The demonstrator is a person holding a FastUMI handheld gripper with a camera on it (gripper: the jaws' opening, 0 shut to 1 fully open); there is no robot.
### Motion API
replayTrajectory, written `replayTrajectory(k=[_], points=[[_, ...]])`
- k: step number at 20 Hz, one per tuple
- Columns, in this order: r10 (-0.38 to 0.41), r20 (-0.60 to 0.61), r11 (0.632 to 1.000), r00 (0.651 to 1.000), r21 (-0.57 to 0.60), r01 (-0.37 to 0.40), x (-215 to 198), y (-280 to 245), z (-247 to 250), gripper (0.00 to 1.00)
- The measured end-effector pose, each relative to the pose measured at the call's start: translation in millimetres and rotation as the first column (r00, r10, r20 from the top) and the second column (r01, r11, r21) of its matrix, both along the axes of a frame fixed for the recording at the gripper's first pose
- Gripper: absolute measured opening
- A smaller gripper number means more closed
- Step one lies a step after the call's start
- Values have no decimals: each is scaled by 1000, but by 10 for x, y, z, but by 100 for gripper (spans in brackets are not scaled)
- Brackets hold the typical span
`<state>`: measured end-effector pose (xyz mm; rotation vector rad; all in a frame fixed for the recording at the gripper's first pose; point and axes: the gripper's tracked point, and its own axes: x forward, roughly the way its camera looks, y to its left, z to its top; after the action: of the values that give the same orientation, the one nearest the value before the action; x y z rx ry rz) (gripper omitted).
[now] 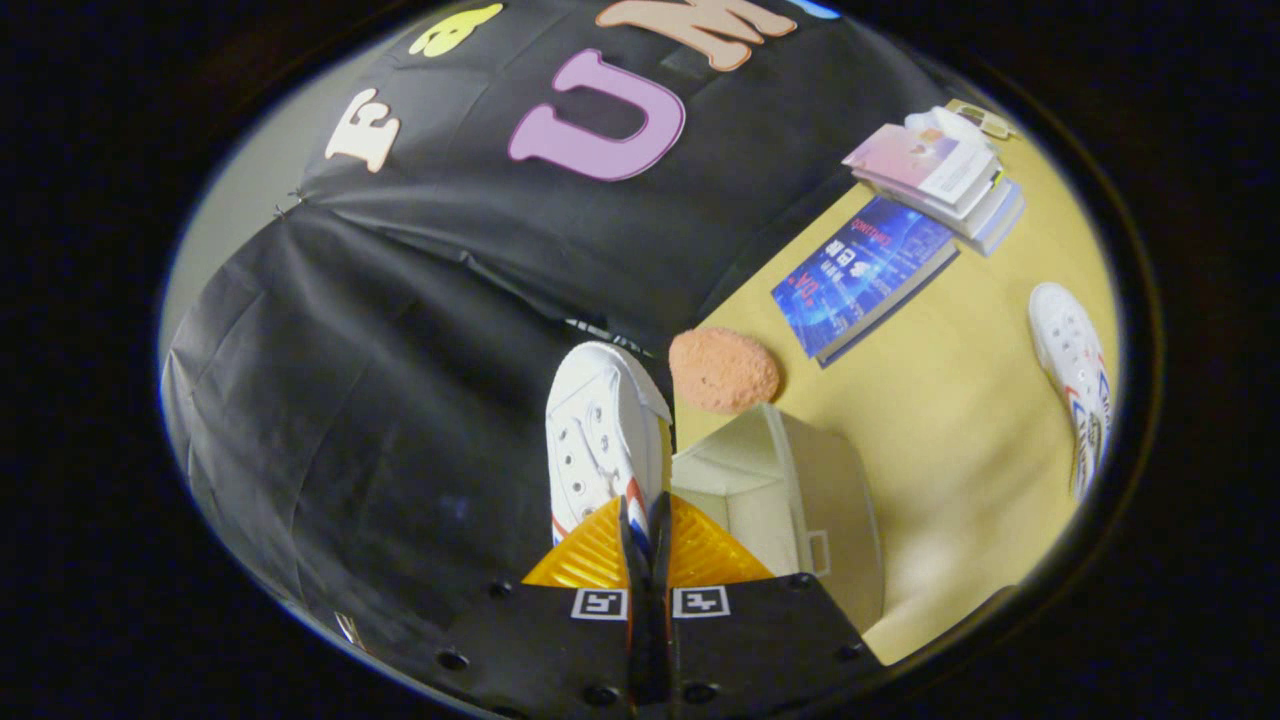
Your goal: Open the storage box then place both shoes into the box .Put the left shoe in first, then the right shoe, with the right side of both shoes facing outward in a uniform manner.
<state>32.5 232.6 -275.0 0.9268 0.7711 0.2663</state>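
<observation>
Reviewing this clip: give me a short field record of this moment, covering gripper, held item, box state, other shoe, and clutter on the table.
gripper: gripper shut on a thin part of the white shoe's rear edge
held item: white shoe, lifted, toe pointing away from the fingers, beside the box
box state: storage box open, interior looks empty
other shoe: second white shoe lying on the yellow table, apart from the box
clutter: orange sponge just beyond the box; blue book; stack of books farther off
task progress: no shoe in the box yet
</observation>
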Motion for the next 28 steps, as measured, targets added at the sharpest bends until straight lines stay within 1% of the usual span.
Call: replayTrajectory(k=[3,7,9,12,13,15,16,20,21,22,25,28], points=[[45,-66,998,997,-45,-48,-83,268,-385,2],[47,-156,994,987,-91,-62,-138,461,-824,2],[30,-200,993,979,-108,-53,-146,533,-986,2],[-15,-210,992,978,-124,-12,-53,659,-953,2],[-22,-193,990,981,-143,-6,-19,675,-928,2],[-7,-171,979,985,-204,-28,-45,689,-955,3],[-8,-163,976,987,-216,-27,-49,691,-975,3],[-15,-172,976,985,-217,-23,-78,718,-972,3],[-25,-166,976,986,-216,-12,-100,724,-943,3],[-16,-166,976,986,-216,-20,-148,753,-920,2],[6,-196,976,981,-211,-48,-219,844,-1005,2],[-7,-248,976,969,-211,-47,-195,868,-1158,3]])
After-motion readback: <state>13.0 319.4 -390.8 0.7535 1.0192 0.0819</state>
